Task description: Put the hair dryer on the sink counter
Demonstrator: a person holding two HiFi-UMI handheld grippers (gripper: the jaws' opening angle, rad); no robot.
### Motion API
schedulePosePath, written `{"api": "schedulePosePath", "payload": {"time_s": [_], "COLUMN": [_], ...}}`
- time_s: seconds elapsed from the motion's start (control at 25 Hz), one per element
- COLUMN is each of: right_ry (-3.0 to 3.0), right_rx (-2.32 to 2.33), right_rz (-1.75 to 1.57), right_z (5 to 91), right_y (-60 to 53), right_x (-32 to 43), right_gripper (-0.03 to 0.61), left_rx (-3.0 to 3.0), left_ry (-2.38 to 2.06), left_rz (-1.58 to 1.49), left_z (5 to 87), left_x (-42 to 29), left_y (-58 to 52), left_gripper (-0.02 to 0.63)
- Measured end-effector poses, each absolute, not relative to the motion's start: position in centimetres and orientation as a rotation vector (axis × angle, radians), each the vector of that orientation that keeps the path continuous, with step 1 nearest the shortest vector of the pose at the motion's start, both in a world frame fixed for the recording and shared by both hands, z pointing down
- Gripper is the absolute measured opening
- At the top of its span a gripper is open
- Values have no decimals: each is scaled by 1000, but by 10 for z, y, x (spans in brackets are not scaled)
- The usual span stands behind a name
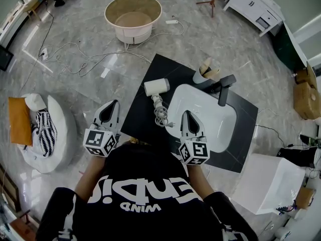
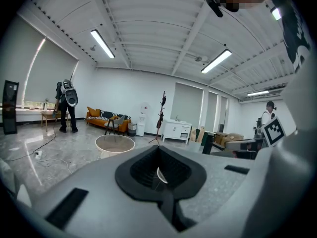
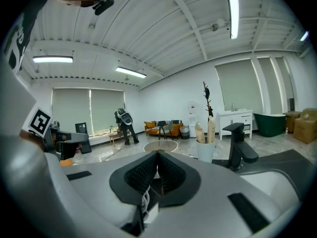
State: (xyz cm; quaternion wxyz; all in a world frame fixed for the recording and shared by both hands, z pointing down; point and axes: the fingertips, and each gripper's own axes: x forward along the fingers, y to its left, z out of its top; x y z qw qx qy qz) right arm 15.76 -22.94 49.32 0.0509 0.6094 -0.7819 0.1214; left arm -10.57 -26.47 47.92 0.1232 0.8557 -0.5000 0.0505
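White hair dryer (image 1: pixel 157 87) on its side on the black counter (image 1: pixel 138 109), just left of the white basin (image 1: pixel 210 119), nozzle end toward the far edge. White cord (image 1: pixel 161 115) trailing from it toward the near side, bunched in a loose coil beside the basin's rim. Black faucet (image 1: pixel 225 87) at the basin's far side, with a pale cup (image 1: pixel 200 77) of tall items next to it.

Left gripper (image 1: pixel 114 103) off the counter's left edge, over the grey floor, well apart from the hair dryer. Jaws together, nothing between them.

Right gripper (image 1: pixel 187 113) above the basin's near-left rim, tip just beside the coiled cord but not on it. Jaws pressed together and empty.

Both held nearly level, side by side, 1 on each side of the cord.
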Motion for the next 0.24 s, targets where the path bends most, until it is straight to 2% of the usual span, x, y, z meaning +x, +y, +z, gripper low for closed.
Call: {"api": "schedulePosePath", "payload": {"time_s": [0.24], "right_ry": [-2390], "right_rx": [1829], "right_rz": [379], "right_z": [496], "right_y": [-226], "right_x": [156], "right_gripper": [25], "left_rx": [2494], "left_ry": [-1457], "left_rz": [155], "left_z": [480], "left_x": [-107], "left_y": [-262], "left_gripper": [8]}}
